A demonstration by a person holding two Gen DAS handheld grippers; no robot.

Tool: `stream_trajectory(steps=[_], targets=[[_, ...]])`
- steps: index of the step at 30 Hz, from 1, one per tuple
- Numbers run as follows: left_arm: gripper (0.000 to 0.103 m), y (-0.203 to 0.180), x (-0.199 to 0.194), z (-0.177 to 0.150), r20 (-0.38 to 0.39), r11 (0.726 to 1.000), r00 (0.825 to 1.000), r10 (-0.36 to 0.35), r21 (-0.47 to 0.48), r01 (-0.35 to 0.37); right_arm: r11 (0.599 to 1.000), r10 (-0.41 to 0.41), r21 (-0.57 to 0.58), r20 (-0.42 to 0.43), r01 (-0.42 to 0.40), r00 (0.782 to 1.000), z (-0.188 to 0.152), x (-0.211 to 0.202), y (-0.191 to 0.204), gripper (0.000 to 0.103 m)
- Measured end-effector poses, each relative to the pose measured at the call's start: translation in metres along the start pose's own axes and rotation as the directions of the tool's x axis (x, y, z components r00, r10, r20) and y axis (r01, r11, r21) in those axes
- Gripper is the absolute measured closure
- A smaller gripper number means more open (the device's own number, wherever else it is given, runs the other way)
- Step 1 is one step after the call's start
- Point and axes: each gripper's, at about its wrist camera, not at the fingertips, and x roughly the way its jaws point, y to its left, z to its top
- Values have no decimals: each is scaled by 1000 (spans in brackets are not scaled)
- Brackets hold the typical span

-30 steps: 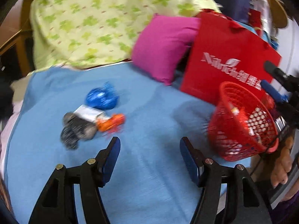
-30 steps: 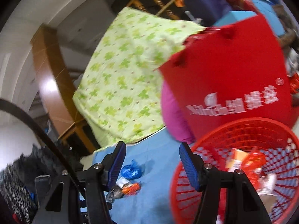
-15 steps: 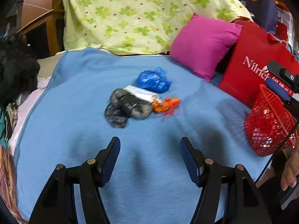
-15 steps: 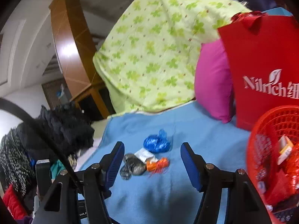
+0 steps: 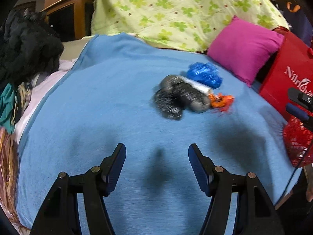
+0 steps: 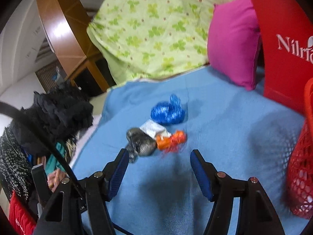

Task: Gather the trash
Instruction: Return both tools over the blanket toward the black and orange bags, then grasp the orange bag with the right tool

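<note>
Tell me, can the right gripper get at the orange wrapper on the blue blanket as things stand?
Probably yes. The right gripper is open and empty, and the orange wrapper lies just ahead of its fingers on the blue blanket with nothing between. It touches a grey wrapper, which could get nudged.

Motion is blurring the trash pile [image 5: 187, 96], the grey wads indistinct; the frame edge is cutting off the red basket [image 6: 301, 176] and red bag [image 6: 281, 45].

left gripper [image 5: 157, 152]: black arms | blue pads | silver screws
</note>
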Motion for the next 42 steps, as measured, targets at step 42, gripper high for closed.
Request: stream_trajectory(steps=[42], targets=[[31,-33,82,95,-39,945,955,-294,-160,285,938,9,341,-203,63,979,38,127,-60,73]])
